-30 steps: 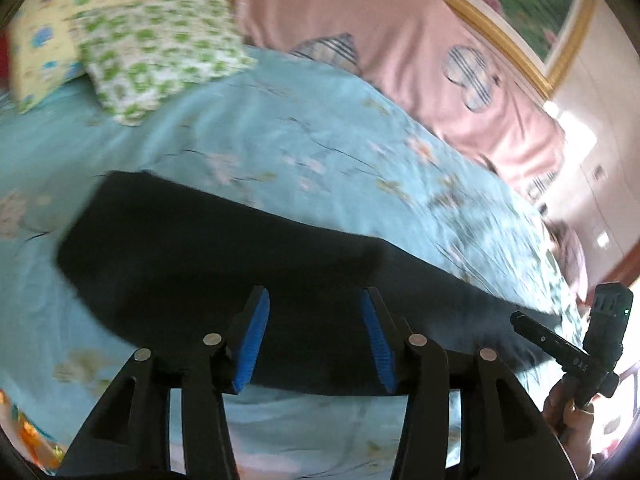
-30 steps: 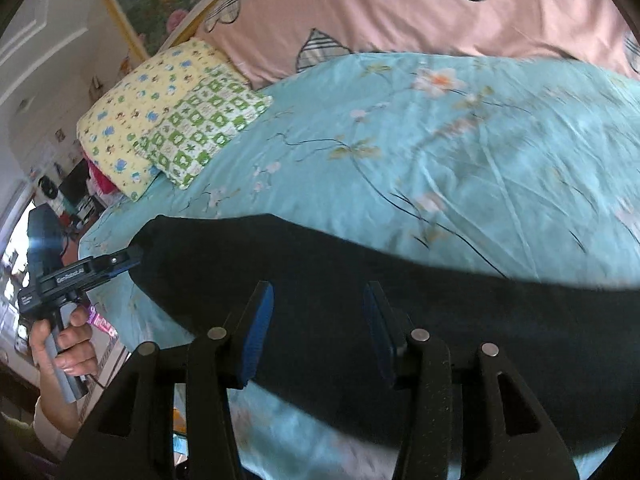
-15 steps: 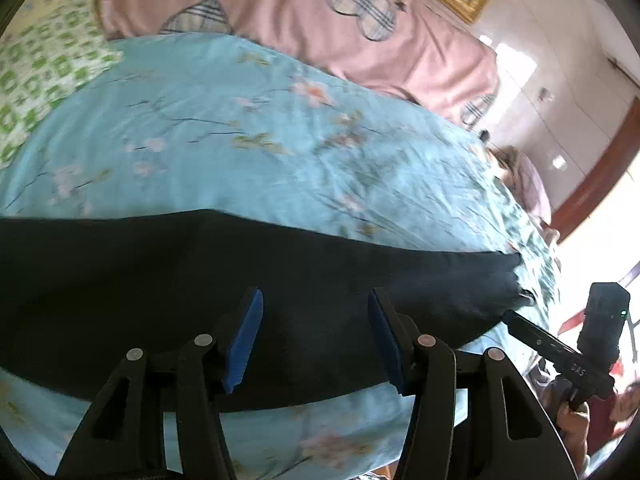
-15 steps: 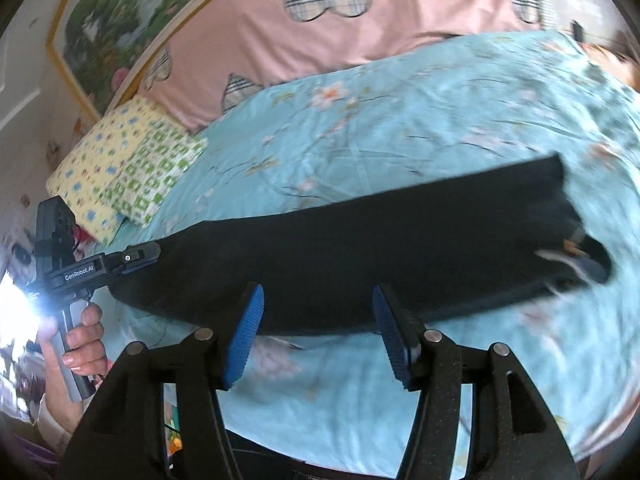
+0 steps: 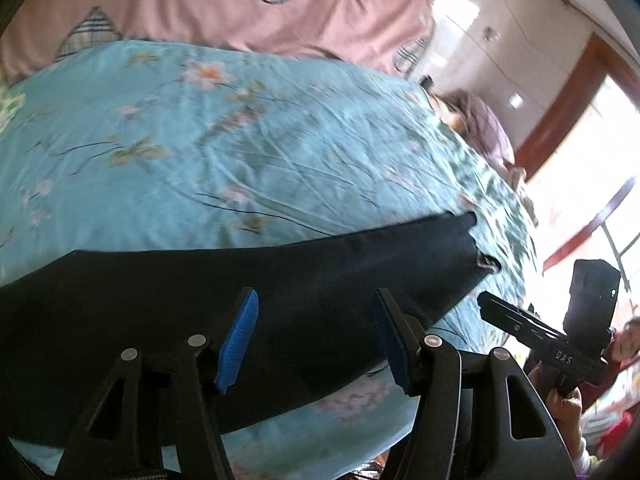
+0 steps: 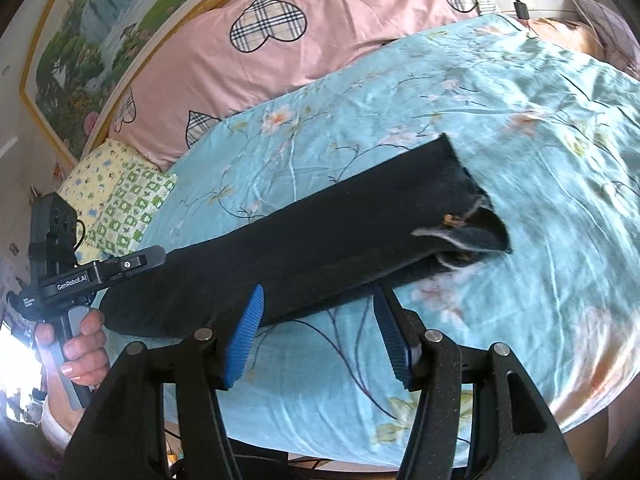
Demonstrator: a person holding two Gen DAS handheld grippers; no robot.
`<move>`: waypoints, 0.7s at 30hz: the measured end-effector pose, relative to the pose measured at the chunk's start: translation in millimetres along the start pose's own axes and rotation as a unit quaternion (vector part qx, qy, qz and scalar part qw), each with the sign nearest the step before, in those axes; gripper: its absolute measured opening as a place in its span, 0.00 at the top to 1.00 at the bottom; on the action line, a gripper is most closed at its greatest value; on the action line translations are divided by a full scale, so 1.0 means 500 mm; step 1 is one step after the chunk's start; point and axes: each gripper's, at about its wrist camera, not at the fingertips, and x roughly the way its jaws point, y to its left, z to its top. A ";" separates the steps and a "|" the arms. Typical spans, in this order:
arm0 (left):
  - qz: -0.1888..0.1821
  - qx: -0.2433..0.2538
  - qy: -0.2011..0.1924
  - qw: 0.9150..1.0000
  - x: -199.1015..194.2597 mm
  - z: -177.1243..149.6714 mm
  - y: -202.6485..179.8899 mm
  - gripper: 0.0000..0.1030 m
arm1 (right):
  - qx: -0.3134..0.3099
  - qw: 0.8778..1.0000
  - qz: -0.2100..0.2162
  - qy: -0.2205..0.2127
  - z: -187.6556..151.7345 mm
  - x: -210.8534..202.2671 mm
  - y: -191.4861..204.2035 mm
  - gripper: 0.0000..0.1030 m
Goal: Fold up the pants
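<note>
Both tongs, left (image 5: 316,336) and right (image 6: 318,334), are gaping wide, gripping nothing. Pants (image 6: 320,240) are lying ahead of them on the bed (image 6: 520,128). Only the right view is showing the pillows (image 6: 120,196).

My left gripper (image 5: 316,336) hangs with its blue-padded fingers spread wide, nothing between them. My right gripper (image 6: 320,334) is likewise spread and holds nothing. A bare hand (image 6: 80,354) grips the left handle.

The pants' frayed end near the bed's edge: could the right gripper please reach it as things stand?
Probably yes: the right gripper is open, and only bare blue sheet lies between it and the frayed end of the pants.
</note>
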 end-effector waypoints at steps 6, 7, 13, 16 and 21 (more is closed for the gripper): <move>-0.009 0.051 0.029 0.998 0.054 0.027 -0.061 0.40 | 0.034 0.999 -0.011 -0.012 -0.006 -0.016 -0.044 0.40; -0.012 0.062 0.033 0.997 0.064 0.033 -0.073 0.39 | 0.039 0.999 -0.011 -0.013 -0.006 -0.017 -0.050 0.40; -0.030 0.112 0.071 0.991 0.140 0.071 -0.138 0.38 | 0.074 0.997 -0.002 -0.013 -0.003 -0.011 -0.087 0.40; -0.042 0.135 0.092 0.986 0.181 0.093 -0.171 0.38 | 0.085 0.996 0.006 -0.017 -0.001 -0.013 -0.097 0.40; -0.048 0.175 0.113 0.977 0.243 0.128 -0.223 0.38 | 0.097 0.995 0.014 -0.022 0.003 -0.015 -0.108 0.39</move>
